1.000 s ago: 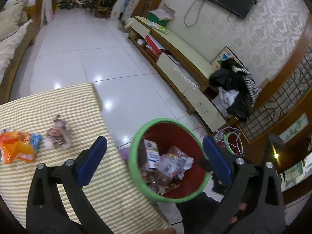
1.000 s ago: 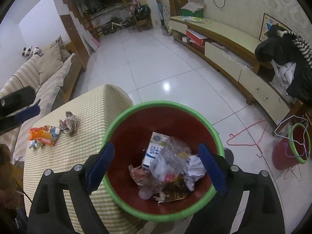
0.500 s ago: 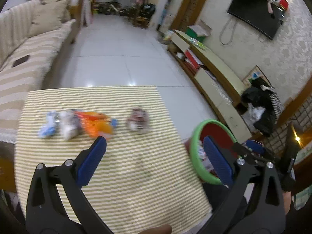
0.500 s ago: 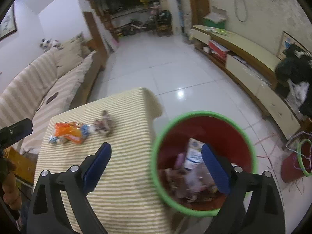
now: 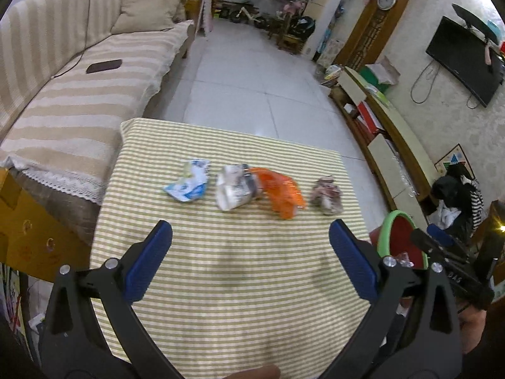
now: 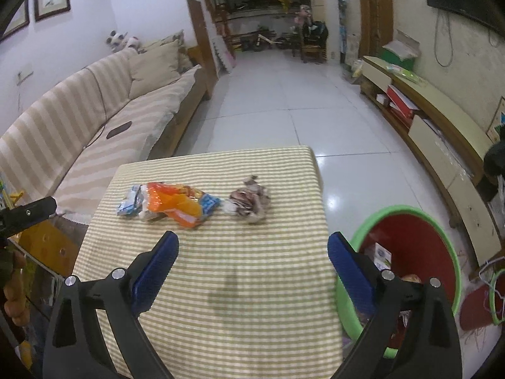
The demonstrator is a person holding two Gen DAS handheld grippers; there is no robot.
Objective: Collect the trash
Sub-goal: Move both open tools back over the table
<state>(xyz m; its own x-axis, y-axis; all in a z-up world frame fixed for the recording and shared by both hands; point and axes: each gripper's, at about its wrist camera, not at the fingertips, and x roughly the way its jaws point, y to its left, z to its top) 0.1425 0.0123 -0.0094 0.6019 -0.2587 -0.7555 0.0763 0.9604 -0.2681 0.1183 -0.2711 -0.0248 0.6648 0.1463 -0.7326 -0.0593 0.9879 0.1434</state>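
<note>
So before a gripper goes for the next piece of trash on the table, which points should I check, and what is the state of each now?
1. Left gripper open and empty: ok.
2. Right gripper open and empty: ok.
3. Trash within view on the striped tablecloth: ok; crumpled wrapper, orange wrapper, white packet and blue-white packet lie in a row.
4. Crumpled wrapper lies apart from the others: ok.
5. Orange wrapper and white packet separate: not ok, they touch.
6. Red bin with green rim beside the table, with room left: ok.
</note>
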